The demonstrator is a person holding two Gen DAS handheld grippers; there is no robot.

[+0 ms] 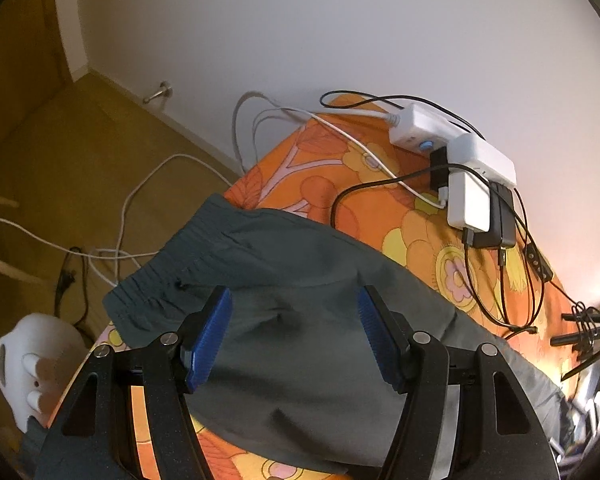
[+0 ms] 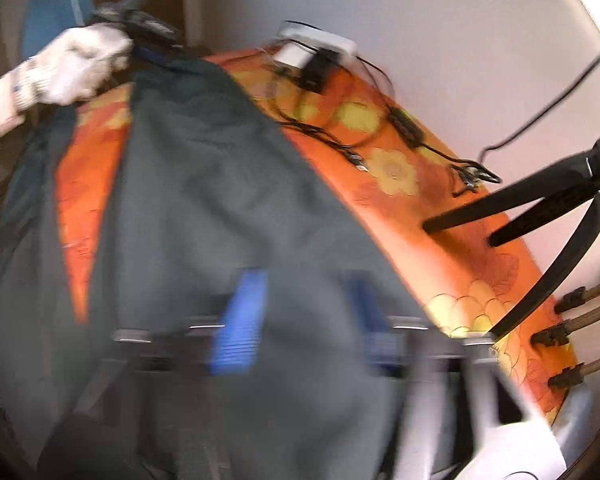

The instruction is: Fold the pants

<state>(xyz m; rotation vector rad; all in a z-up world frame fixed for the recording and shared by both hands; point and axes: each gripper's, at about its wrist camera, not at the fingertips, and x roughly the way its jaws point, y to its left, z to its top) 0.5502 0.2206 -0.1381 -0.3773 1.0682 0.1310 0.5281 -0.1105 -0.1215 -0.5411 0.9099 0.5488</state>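
Dark grey-green pants [image 1: 300,264] lie spread on a table covered with an orange flowered cloth [image 1: 340,184]. Their elastic waistband [image 1: 172,264] hangs slightly past the table's left edge. My left gripper [image 1: 294,300] hovers open just above the fabric near the waistband, its blue pads [image 1: 210,340] apart and holding nothing. In the blurred right wrist view the pants [image 2: 204,200] fill the middle. My right gripper [image 2: 306,280] stands open over them with nothing clamped. A gloved hand [image 2: 72,68] holds the left gripper [image 2: 148,28] at the pants' far end.
A white power strip with chargers [image 1: 476,168] and black cables [image 1: 500,280] sits on the table's far side by the wall. Black tripod legs [image 2: 540,208] stand on the right end of the cloth. White cables [image 1: 132,208] trail over the floor at left.
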